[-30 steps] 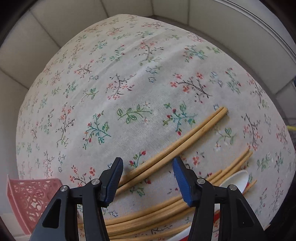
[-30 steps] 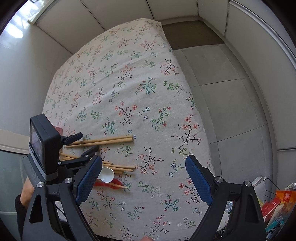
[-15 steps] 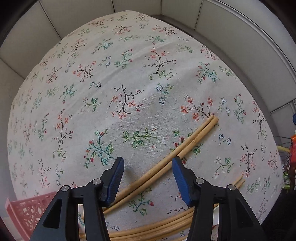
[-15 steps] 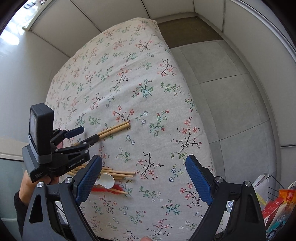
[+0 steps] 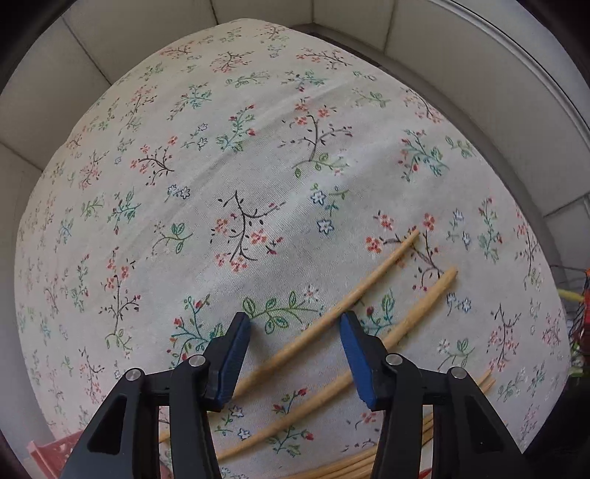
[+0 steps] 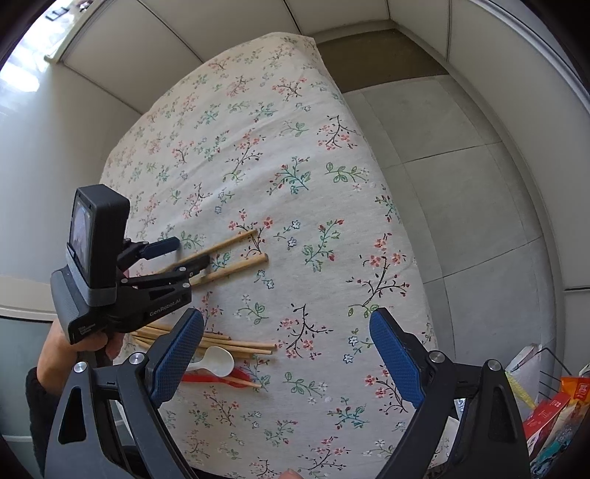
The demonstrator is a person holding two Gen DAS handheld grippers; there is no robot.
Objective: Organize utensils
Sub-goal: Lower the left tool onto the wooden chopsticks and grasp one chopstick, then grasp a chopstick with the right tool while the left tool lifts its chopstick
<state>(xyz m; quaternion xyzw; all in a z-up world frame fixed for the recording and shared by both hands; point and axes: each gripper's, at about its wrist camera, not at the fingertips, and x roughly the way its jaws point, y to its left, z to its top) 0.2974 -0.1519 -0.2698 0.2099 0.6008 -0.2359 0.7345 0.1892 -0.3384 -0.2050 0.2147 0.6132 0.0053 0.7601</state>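
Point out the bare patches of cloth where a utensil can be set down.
The floral tablecloth is bare from the two separate chopsticks to the far edge, and again on the floor side, right of the chopstick bundle. It is crowded near the left gripper, around the bundle, white spoon and red utensil.

A table with a flowery cloth [image 6: 295, 177] fills the middle. Gray floor tiles [image 6: 461, 191] lie at 3 o'clock. Pale wall panels [image 6: 332, 14] stand at 12. Bright window light [image 6: 22, 73] shines at 10.
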